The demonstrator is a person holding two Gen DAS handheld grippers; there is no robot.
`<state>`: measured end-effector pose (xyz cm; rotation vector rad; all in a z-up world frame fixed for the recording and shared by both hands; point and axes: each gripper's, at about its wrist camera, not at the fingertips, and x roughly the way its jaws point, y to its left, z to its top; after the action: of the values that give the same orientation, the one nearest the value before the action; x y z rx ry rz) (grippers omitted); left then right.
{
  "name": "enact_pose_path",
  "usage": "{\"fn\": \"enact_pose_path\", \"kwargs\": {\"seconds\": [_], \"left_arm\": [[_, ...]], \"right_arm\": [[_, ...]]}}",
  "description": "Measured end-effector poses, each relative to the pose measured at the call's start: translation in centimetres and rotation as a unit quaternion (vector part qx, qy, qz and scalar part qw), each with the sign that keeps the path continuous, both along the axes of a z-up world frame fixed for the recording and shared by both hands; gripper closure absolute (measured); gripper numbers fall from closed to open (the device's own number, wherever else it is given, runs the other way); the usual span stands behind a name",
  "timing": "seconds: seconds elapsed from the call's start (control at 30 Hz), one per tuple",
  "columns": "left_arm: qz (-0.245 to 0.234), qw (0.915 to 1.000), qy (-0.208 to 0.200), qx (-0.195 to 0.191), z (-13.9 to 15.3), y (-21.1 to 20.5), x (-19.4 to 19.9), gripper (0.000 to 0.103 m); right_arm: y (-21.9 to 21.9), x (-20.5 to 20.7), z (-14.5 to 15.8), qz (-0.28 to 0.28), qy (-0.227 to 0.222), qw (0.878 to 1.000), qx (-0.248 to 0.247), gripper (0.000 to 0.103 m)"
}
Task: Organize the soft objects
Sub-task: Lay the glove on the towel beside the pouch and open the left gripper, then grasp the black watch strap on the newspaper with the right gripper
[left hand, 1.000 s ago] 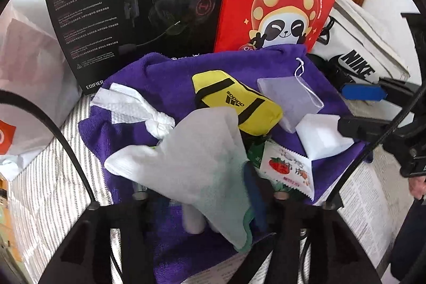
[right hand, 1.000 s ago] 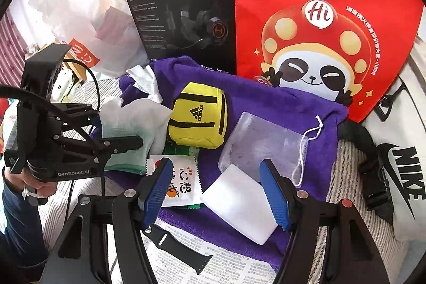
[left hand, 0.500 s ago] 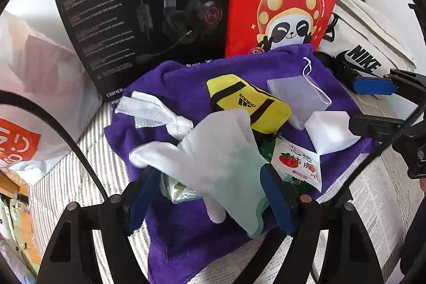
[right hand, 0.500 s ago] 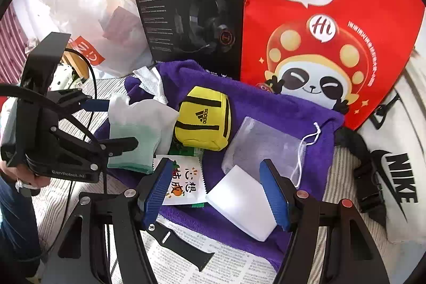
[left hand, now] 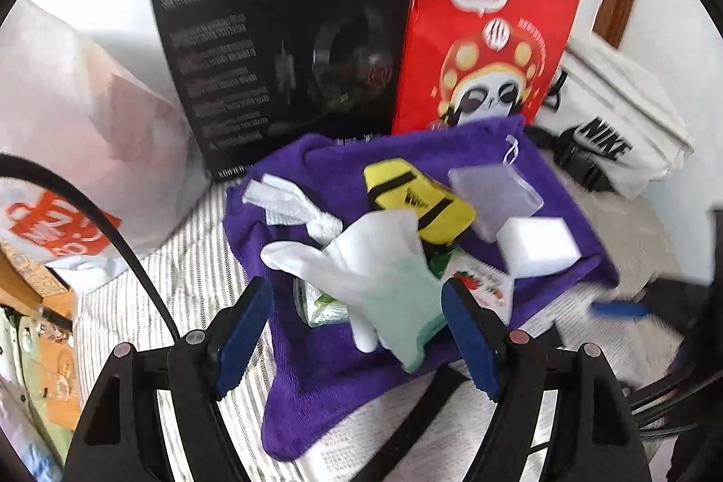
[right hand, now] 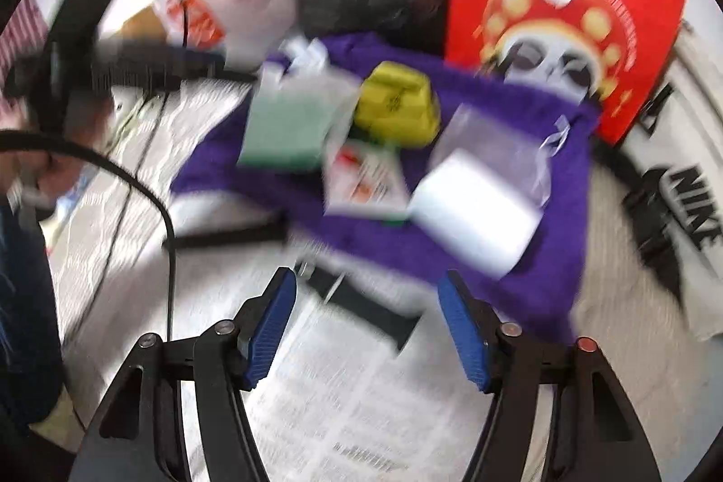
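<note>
A white and pale green glove (left hand: 375, 269) lies loose on the purple towel (left hand: 316, 369), overlapping a yellow pouch (left hand: 420, 202). My left gripper (left hand: 357, 333) hovers open just above the glove, its pads clear of it. Also on the towel are a white sponge block (left hand: 537, 247), a mesh drawstring bag (left hand: 492, 193), a strawberry snack packet (left hand: 479, 287) and a crumpled tissue (left hand: 293, 202). The right wrist view is blurred. My right gripper (right hand: 368, 333) hangs over newspaper short of the towel (right hand: 519, 278), its jaws closing with nothing between them.
A black headset box (left hand: 289, 53), a red paper bag (left hand: 488, 30) and a white Nike bag (left hand: 623, 129) stand behind the towel. A white plastic bag (left hand: 68, 120) is at the left. A black strap (right hand: 375, 310) lies on the newspaper (right hand: 339, 414).
My left gripper opened, let go of the glove and lifted back; the glove now rests on the towel. My right gripper drew back from the sponge block over the newspaper.
</note>
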<state>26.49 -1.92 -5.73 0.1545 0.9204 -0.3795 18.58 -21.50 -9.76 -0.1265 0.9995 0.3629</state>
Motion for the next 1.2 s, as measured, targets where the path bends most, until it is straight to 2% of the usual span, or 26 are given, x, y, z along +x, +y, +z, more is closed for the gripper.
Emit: {"fn": "enact_pose_path", "kwargs": {"seconds": [0.1, 0.23, 0.5, 0.67, 0.77, 0.9, 0.97, 1.1, 1.2], "left_arm": [[-0.011, 0.9999, 0.003, -0.012, 0.5, 0.2, -2.2, 0.027], [0.0, 0.9999, -0.007, 0.012, 0.6, 1.1, -5.0, 0.027], [0.017, 0.9998, 0.003, 0.009, 0.1, 4.2, -10.0, 0.027], [0.031, 0.9994, 0.017, 0.001, -1.5, 5.6, -12.0, 0.027], [0.042, 0.9989, 0.019, -0.008, -2.2, 6.0, -12.7, 0.027], [0.031, 0.999, 0.022, -0.023, -3.0, 6.0, -13.5, 0.027], [0.03, 0.9988, 0.027, -0.027, -3.6, 5.9, -13.5, 0.027], [0.033, 0.9981, 0.041, -0.032, -4.7, 6.2, -13.7, 0.027], [0.033, 0.9981, 0.044, -0.027, -5.1, 6.3, -13.9, 0.027]], "right_arm": [[0.8, -1.0, -1.4, 0.023, 0.0, 1.0, -0.013, 0.044], [1.7, -0.6, -2.9, 0.053, -0.007, 0.998, -0.044, 0.045], [3.1, 1.3, -5.2, 0.104, -0.014, 0.992, -0.073, 0.049], [2.1, 0.8, -5.0, 0.073, 0.024, 0.995, -0.057, 0.064], [2.4, -0.7, -4.9, 0.091, 0.038, 0.993, -0.058, 0.075], [3.5, -2.6, -4.7, 0.106, 0.059, 0.991, -0.065, 0.075], [4.2, -3.1, -4.8, 0.109, 0.05, 0.99, -0.078, 0.076], [4.5, -2.3, -4.9, 0.076, 0.032, 0.995, -0.06, 0.076], [4.5, -2.9, -5.0, 0.058, 0.015, 0.997, -0.052, 0.081]]}}
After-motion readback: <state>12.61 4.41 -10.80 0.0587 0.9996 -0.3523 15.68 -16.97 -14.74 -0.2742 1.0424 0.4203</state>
